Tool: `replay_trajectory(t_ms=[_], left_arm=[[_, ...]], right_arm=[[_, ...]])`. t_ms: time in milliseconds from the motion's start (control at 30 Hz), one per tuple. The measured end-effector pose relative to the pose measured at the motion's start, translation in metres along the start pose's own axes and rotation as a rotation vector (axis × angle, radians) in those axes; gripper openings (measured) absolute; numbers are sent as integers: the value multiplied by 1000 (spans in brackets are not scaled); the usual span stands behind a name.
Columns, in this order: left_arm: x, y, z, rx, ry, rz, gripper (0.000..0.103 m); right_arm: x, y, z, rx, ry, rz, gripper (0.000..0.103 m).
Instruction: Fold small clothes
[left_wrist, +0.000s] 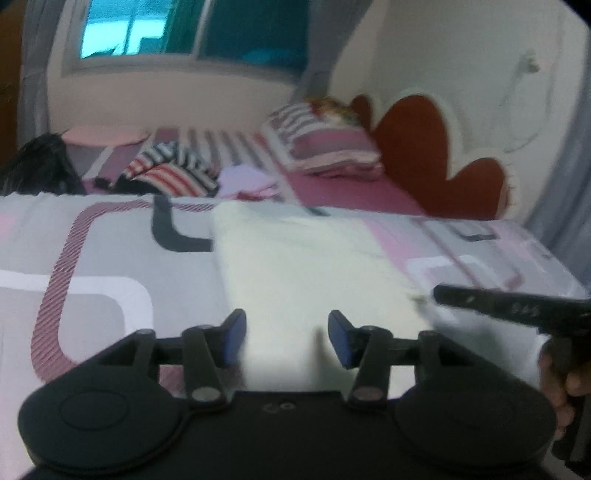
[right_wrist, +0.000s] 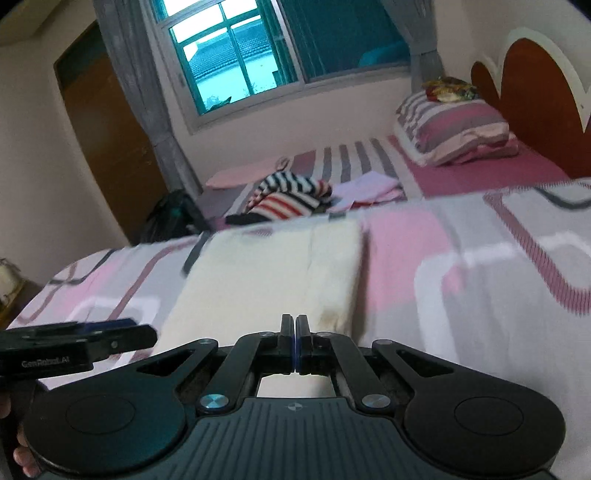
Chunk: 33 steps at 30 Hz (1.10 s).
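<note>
A cream cloth (left_wrist: 306, 269) lies flat in a folded strip on the patterned blanket (left_wrist: 92, 266); it also shows in the right wrist view (right_wrist: 273, 273). My left gripper (left_wrist: 286, 339) is open and empty over the cloth's near end. My right gripper (right_wrist: 295, 343) is shut at the cloth's near edge; whether it pinches the cloth cannot be seen. In the left wrist view the right gripper (left_wrist: 439, 293) comes in from the right, its tip at the cloth's right edge. The left gripper shows at the left of the right wrist view (right_wrist: 147, 334).
A pile of striped clothes (right_wrist: 288, 197) and a pale lilac garment (right_wrist: 369, 190) lie farther back on the bed. A striped pillow (right_wrist: 450, 125) rests by the red headboard (right_wrist: 535, 96). A dark bag (left_wrist: 40, 170) sits at the far left.
</note>
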<state>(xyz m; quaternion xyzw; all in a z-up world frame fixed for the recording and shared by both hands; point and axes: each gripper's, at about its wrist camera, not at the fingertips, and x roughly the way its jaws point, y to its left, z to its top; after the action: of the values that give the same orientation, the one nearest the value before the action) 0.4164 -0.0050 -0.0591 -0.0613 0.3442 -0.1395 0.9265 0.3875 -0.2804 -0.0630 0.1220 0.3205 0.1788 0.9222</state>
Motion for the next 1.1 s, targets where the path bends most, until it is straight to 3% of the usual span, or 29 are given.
replay_trajectory(t_ms=[100, 133, 233, 333, 367, 400, 433, 467, 500, 767, 967, 1100], left_arm=[[36, 4, -7, 4, 116, 45, 49], [41, 6, -13, 3, 122, 31, 50], [33, 7, -18, 7, 97, 16, 49], [22, 14, -22, -13, 75, 19, 62], [20, 19, -23, -37, 69, 9, 62], [18, 23, -23, -60, 67, -8, 62], [18, 27, -22, -75, 66, -10, 62], [18, 29, -21, -91, 66, -9, 62], [20, 32, -20, -113, 69, -18, 61], [41, 75, -21, -428, 138, -211, 58], [60, 97, -23, -557, 158, -307, 57], [69, 98, -20, -571, 167, -314, 54]], right_arm=[[32, -9, 11, 5, 50, -16, 0], [48, -14, 9, -5, 107, -53, 0], [47, -24, 10, 3, 115, -43, 0], [26, -32, 13, 24, 55, -39, 0], [23, -37, 13, 54, 57, -30, 7], [21, -43, 12, 94, 68, -10, 21], [20, -49, 11, 135, 71, 8, 60], [16, -53, 9, 161, 52, 21, 69], [14, -56, 6, 174, 32, 45, 69], [30, -82, 8, 355, 120, 172, 67], [41, -109, 4, 537, 143, 264, 67], [50, -102, 12, 518, 170, 274, 67]])
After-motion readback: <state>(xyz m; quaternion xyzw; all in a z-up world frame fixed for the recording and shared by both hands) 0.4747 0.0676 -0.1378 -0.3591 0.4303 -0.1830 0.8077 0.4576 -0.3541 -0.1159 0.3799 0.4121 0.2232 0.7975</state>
